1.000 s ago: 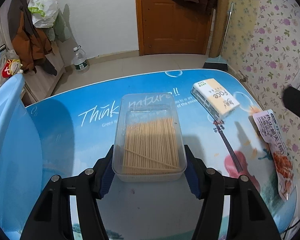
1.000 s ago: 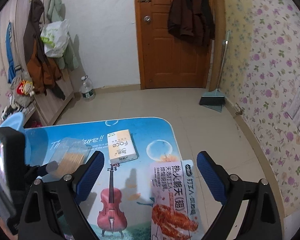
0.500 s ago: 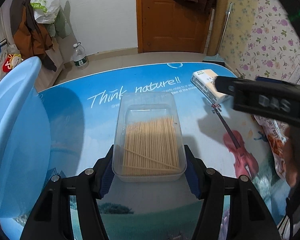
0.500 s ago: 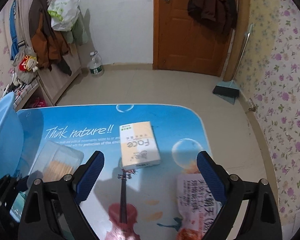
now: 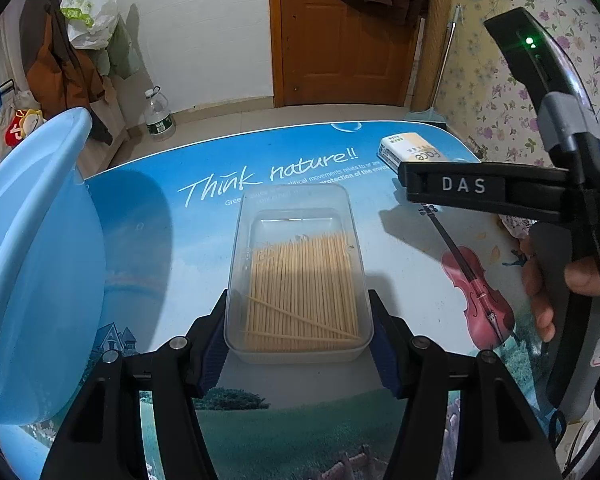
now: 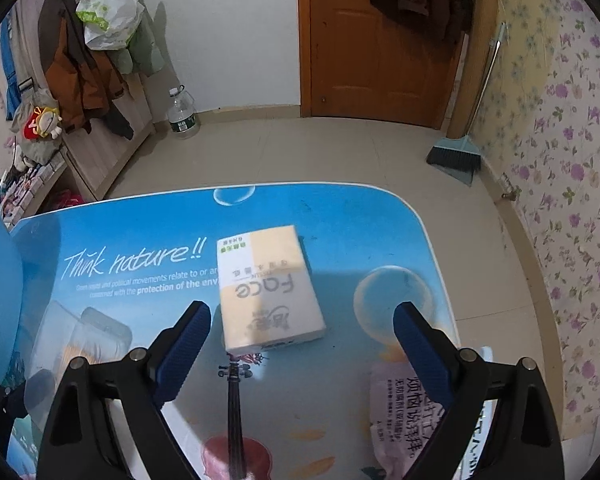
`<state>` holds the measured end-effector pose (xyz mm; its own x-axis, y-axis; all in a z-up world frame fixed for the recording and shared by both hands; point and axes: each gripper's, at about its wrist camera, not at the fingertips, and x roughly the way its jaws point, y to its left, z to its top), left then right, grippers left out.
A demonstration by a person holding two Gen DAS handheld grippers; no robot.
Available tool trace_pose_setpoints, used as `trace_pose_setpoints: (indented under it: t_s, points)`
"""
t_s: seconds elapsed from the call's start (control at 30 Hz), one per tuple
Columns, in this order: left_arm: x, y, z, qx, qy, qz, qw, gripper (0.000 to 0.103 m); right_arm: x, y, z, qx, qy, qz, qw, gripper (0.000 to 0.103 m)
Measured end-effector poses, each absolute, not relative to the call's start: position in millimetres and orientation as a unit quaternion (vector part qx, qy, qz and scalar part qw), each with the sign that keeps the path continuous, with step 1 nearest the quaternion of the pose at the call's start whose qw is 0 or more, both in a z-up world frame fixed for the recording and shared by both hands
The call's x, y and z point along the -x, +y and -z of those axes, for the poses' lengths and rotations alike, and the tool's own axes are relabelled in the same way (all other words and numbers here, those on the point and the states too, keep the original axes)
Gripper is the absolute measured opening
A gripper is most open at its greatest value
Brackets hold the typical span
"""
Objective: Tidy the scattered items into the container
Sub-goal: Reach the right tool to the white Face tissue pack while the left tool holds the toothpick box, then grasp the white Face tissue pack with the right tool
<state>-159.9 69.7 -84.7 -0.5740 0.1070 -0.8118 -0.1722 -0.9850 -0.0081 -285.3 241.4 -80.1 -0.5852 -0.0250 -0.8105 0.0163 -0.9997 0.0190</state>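
Observation:
My left gripper (image 5: pixel 298 308) is shut on a clear plastic box of wooden toothpicks (image 5: pixel 300 272), its blue pads pressing on the box's two long sides above the blue printed table (image 5: pixel 160 240). A light blue basin (image 5: pixel 40 260) stands close by on the left. In the right wrist view, my right gripper (image 6: pixel 302 320) stands wide open, tilted down at a white and cream tissue pack (image 6: pixel 268 288) that lies just ahead of its fingertips, which do not touch it. A pink and white snack packet (image 6: pixel 404 408) lies under the right finger.
A hand (image 5: pixel 540 288) holds the right gripper, and one of its black fingers (image 5: pixel 452 186) crosses the right side of the left wrist view. The table's far edge (image 6: pixel 300 186) drops to a tiled floor. A broom, a water bottle and a door stand beyond.
My right gripper came down and swung left, from over the snack packet to the tissue pack, and entered the left wrist view. The left gripper drifted toward the basin, still gripping the box.

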Motion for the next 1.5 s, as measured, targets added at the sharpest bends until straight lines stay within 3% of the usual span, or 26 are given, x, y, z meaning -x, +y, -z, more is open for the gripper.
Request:
trace_pose_setpoints:
  t_s: [0.37, 0.43, 0.5, 0.6, 1.03, 1.5]
  points:
    - [161, 69, 84, 0.456, 0.036, -0.886, 0.079, 0.06, 289, 228, 91, -0.454, 0.01, 0.89, 0.03, 0.079]
    - [160, 69, 84, 0.456, 0.036, -0.886, 0.079, 0.06, 286, 226, 90, -0.451, 0.012, 0.892, 0.035, 0.072]
    - [160, 69, 84, 0.455, 0.035, -0.886, 0.08, 0.06, 285, 222, 90, -0.447, 0.018, 0.893, 0.043, 0.057]
    - [159, 68, 84, 0.455, 0.034, -0.886, 0.08, 0.06, 284, 219, 89, -0.444, 0.025, 0.894, 0.051, 0.048]
    - [145, 65, 74, 0.444, 0.042, -0.891, 0.086, 0.06, 255, 222, 83, -0.441, 0.009, 0.896, 0.056, 0.047]
    - [95, 56, 73, 0.441, 0.062, -0.891, 0.086, 0.06, 166, 211, 65, -0.427, -0.001, 0.902, 0.054, 0.047]
